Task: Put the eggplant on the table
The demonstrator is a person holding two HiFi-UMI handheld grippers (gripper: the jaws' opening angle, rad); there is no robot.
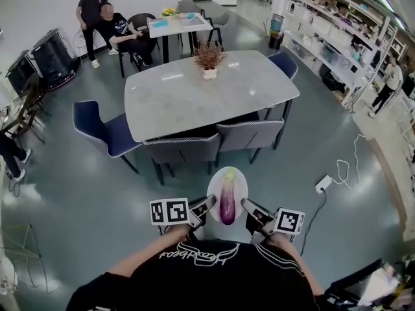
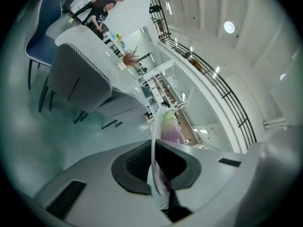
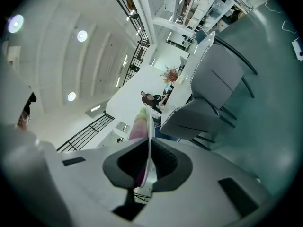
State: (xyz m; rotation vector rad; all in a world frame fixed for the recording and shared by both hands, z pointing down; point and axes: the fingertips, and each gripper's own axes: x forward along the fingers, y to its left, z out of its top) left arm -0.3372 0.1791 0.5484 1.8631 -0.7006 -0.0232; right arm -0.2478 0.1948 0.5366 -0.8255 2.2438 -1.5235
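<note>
- Left gripper [image 1: 206,206]: jaws are closed on the left rim of the plate [image 1: 237,175]; the thin edge is seen pinched between the pads in the left gripper view.
- Right gripper [image 1: 248,207]: jaws are clamped on the opposite rim in the same way.
- Plate: white, oval and thin. It is carried roughly level between both grippers, over the floor and short of the table [image 1: 194,96].
- Eggplant [image 1: 227,199]: purple with a green cap, laid lengthwise along the plate's middle and touched by neither gripper. It is judged fairly light, firm and glossy, so it is likely to roll or slide if the plate is tipped. The hold is best kept on the two rims. If it is lifted alone, the thick middle should be taken across its width.
- Chairs [image 1: 185,149]: two grey ones, tucked in at the table's near edge.
- Table: pale top, bare on the near side.
- Plant [image 1: 209,60]: potted, set toward the far edge.
</note>
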